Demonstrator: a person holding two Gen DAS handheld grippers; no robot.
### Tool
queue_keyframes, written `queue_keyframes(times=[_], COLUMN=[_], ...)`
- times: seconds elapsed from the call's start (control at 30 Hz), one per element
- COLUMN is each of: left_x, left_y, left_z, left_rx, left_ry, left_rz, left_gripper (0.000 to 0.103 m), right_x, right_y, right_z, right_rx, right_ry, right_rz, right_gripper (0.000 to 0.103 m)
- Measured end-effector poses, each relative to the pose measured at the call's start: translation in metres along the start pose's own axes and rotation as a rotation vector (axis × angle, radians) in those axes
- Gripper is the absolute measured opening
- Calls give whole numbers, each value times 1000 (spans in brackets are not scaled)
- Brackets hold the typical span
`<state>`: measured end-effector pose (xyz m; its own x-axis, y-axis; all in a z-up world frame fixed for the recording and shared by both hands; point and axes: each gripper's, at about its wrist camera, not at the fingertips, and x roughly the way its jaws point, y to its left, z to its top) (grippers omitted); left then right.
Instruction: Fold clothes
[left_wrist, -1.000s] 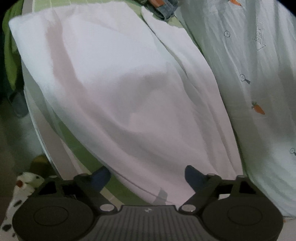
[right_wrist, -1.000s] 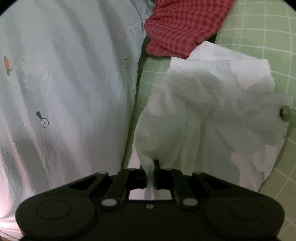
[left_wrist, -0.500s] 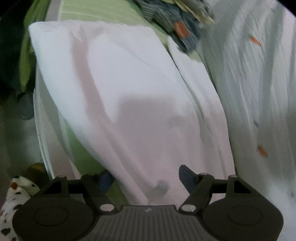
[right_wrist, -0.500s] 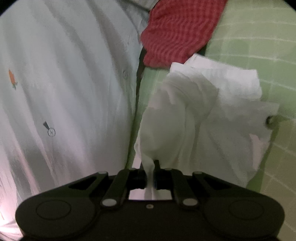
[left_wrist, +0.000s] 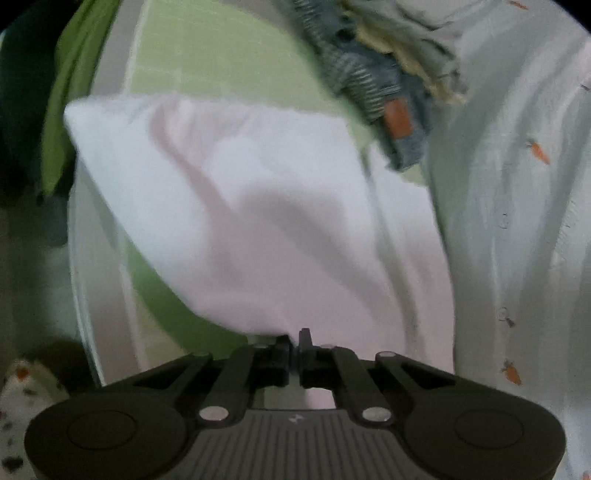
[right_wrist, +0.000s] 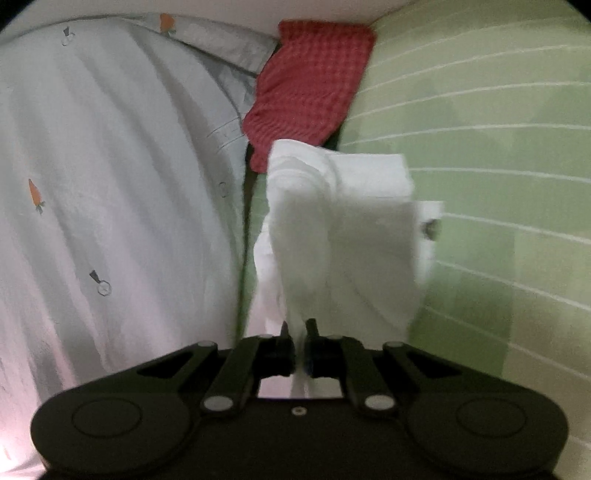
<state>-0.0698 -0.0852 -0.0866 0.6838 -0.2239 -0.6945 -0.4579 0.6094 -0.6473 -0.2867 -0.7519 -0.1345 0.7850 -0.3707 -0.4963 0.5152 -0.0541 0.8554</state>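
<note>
Left claw (left_wrist: 294, 347) just closed, now pinching the near edge of the white garment (left_wrist: 236, 206), which lies spread on the green sheet (left_wrist: 207, 62). Right claw (right_wrist: 298, 345) clenched on the same white garment's (right_wrist: 343, 236) other end, bunched and lifted beside the carrot-print cloth (right_wrist: 110, 147).

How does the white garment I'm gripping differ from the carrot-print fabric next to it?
The white garment is plain; the carrot-print fabric carries small orange carrots and grey motifs. The white garment is pinched by the left gripper and the right gripper; the carrot-print fabric lies ungripped. Both are pale and rest on the green checked sheet.
</note>
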Motion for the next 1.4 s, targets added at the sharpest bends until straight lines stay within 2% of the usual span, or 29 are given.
queue_keyframes(times=[0.1, 0.17, 0.2, 0.27, 0.33, 0.4, 0.47, 0.5, 0.53, 0.6, 0.67, 0.77, 0.9, 1.03, 1.17, 1.23, 1.27, 1.3, 1.33, 1.37, 1.4], left_x=[-19, -39, -52, -76, -99, -113, -100, -86, -73, -58, -56, -47, -33, 7, 78, 121, 141, 160, 175, 181, 185], left_y=[-27, -47, -55, -71, -93, -109, -115, -115, -114, -113, -116, -128, -148, -193, -260, -299, -318, -337, -350, -356, -358], left_z=[18, 30, 38, 54, 62, 63, 64, 62, 61, 58, 55, 55, 57, 64, 86, 91, 92, 92, 90, 85, 78], left_rx=[213, 341, 378, 391, 460, 537, 526, 508, 477, 412, 402, 459, 494, 598, 604, 595, 590, 584, 581, 582, 596], left_ry=[-60, -92, -101, -118, -180, -243, -259, -245, -220, -190, -225, -255, -267, -276, -251, -223, -183, -143, -113, -97, -92], left_rz=[-22, -63, -95, -158, -205, -254, -300, -288, -257, -215, -235, -204, -228, -239, -305, -287, -255, -222, -211, -227, -239], left_gripper=[3, 4, 4, 4, 4, 4, 6, 6, 5, 4, 4, 4, 5, 5, 5, 12, 23, 33, 52, 64, 69], right_x=[-38, -69, -85, -112, -139, -155, -151, -143, -134, -122, -119, -110, -87, -49, 24, 69, 97, 119, 140, 150, 151], right_y=[-6, -5, -3, 5, 14, 28, 34, 33, 30, 20, 19, 30, 44, 63, 107, 130, 142, 152, 162, 169, 170], right_z=[-19, -31, -37, -43, -49, -53, -54, -55, -55, -56, -61, -57, -42, -28, 4, 22, 33, 40, 47, 46, 38], right_rx=[-23, -59, -81, -65, -44, -88, -172, -199, -181, -73, -47, -88, -98, -100, -177, -203, -206, -206, -205, -202, -224], right_ry=[-48, -81, -100, -129, -158, -206, -238, -237, -220, -197, -216, -218, -208, -206, -188, -175, -165, -157, -150, -157, -168], right_rz=[-22, -18, -15, 38, 95, 153, 159, 129, 83, 96, 136, 122, 126, 140, 111, 95, 86, 50, 8, -33, -50], right_gripper=[4, 4, 4, 4, 4, 4, 4, 4, 4, 4, 4, 4, 4, 4, 4, 6, 12, 24, 40, 43, 52])
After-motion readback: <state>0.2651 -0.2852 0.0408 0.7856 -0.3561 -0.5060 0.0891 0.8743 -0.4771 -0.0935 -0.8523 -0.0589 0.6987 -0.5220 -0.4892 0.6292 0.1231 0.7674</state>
